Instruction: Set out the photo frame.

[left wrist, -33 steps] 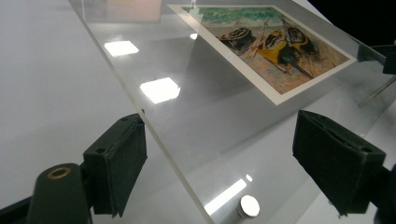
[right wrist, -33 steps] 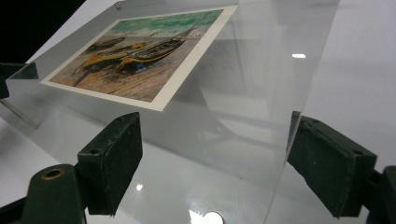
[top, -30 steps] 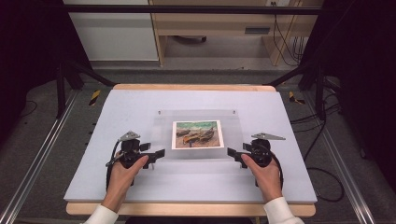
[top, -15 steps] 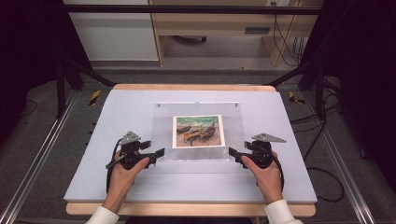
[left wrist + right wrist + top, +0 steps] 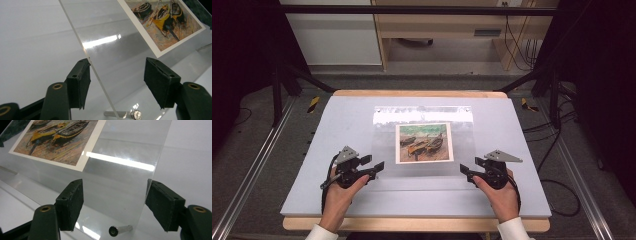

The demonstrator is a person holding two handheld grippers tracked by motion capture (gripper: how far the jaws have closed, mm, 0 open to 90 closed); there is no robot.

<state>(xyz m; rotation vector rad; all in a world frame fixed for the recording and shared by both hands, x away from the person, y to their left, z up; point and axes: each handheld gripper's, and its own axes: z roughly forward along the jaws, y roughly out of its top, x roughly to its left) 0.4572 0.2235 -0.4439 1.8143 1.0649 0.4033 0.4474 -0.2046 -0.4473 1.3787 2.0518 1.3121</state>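
We see a pale bench (image 5: 337, 130) with a clear acrylic panel (image 5: 424, 116) lying near its middle, and a printed picture of beached boats (image 5: 423, 143) under or inside that panel. The picture sits in the panel's near half, a little toward the person's side, with its white border showing all round.

The left gripper (image 5: 373, 169) is held in the person's left hand (image 5: 341, 192) at the panel's near-left corner. In the left gripper view its jaws stand wide apart, holding nothing; the panel's (image 5: 117, 47) clear edge runs up between them, close to the left pad (image 5: 81, 82), though we cannot tell whether it touches. A small metal peg (image 5: 125, 114) shows low between the jaws, beneath the clear sheet.

The right gripper (image 5: 467, 172) is held in the right hand (image 5: 502, 197) at the panel's near-right corner. In the right gripper view its jaws are also wide open and empty; the panel's (image 5: 125, 175) edge drops just beside the right pad (image 5: 162, 203), and we cannot tell if the two meet. Another metal peg (image 5: 120, 230) lies between the jaws, and the picture's (image 5: 57, 137) corner shows at upper left.

A bright strip of light reflects off the panel in both gripper views. Both white sleeves enter from the bench's near edge.
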